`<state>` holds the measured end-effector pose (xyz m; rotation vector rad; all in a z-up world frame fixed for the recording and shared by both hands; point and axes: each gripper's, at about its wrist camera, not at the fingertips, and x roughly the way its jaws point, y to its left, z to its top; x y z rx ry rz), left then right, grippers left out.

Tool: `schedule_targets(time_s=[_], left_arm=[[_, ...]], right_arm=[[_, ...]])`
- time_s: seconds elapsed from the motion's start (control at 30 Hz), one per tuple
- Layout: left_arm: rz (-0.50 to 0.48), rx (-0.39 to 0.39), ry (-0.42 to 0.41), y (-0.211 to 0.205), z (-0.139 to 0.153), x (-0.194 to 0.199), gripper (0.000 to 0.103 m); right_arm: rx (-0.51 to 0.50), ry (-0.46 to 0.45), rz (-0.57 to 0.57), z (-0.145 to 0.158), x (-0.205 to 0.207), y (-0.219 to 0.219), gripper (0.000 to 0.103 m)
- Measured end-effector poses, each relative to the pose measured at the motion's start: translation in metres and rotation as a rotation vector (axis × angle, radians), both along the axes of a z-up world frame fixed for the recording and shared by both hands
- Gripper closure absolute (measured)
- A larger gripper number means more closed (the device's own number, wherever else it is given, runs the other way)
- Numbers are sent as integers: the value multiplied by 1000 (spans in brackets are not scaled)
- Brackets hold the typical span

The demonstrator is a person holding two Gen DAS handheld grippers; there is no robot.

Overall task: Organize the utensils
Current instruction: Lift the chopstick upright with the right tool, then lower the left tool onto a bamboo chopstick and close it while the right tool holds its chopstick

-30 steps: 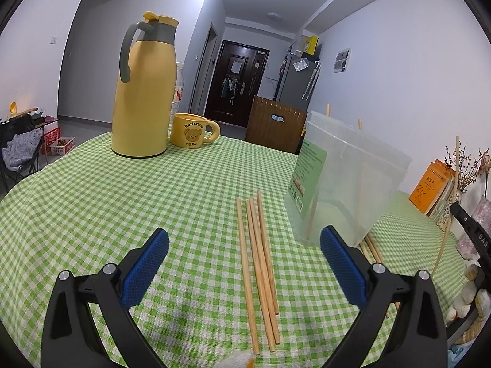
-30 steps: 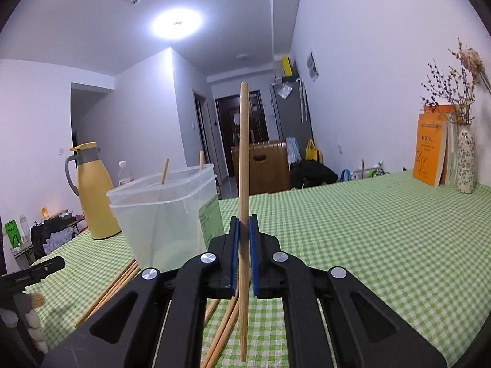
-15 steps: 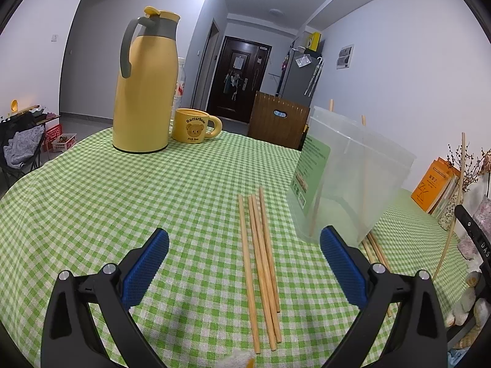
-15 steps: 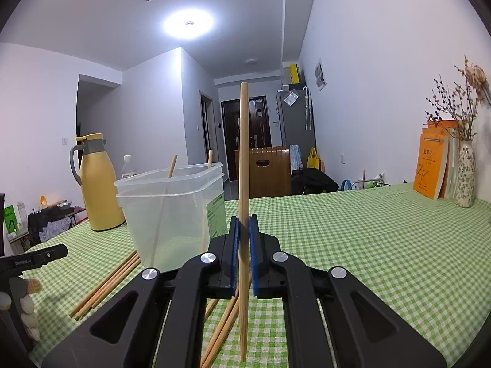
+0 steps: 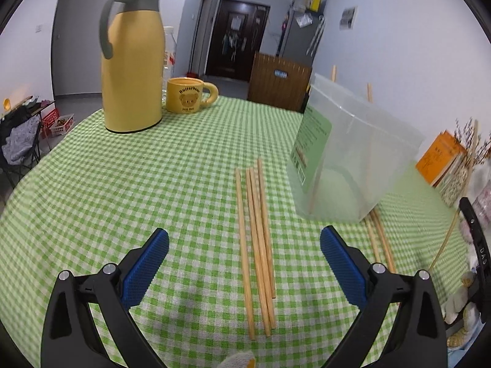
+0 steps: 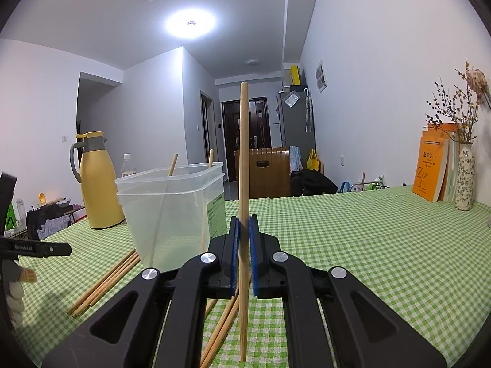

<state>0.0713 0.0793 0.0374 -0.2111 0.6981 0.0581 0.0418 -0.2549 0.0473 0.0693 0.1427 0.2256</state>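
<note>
A single upright wooden chopstick (image 6: pixel 244 159) is clenched in the right claw (image 6: pixel 243 245). Four loose wooden chopsticks (image 5: pixel 257 245) are seen on the green-checked desk (image 5: pixel 122 190) between the released left claw (image 5: pixel 244 263) pads. At two o'clock, two chopsticks are held in a translucent plastic tub (image 5: pixel 353 159) with an unreadable green label.

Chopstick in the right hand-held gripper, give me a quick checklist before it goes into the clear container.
1. Right hand-held gripper shut on the chopstick: ok.
2. Chopstick upright: ok.
3. Clear container upright, mouth open: ok.
4. Room inside, only two chopsticks leaning there: ok.
5. Chopstick tip above the rim: not ok, it hangs low.
6. Left hand-held gripper open and empty above four chopsticks: ok.
</note>
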Motion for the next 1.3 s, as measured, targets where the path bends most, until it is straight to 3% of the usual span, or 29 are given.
schedule_targets(time_s=[0.13, 0.33, 0.53, 1.0, 1.3], left_arm=[[16, 73, 105, -2, 3, 21, 9], [-20, 60, 272, -2, -10, 58, 24], [-34, 50, 375, -5, -31, 84, 40], [-36, 43, 473, -7, -58, 113, 82], [-44, 71, 510, -12, -68, 124, 85]], right_arm=[[-7, 2, -1, 0, 0, 1, 96], [-18, 0, -4, 0, 0, 2, 96], [-25, 2, -4, 0, 1, 3, 96], [-33, 0, 1, -1, 0, 2, 96], [-42, -7, 6, 0, -1, 1, 96]])
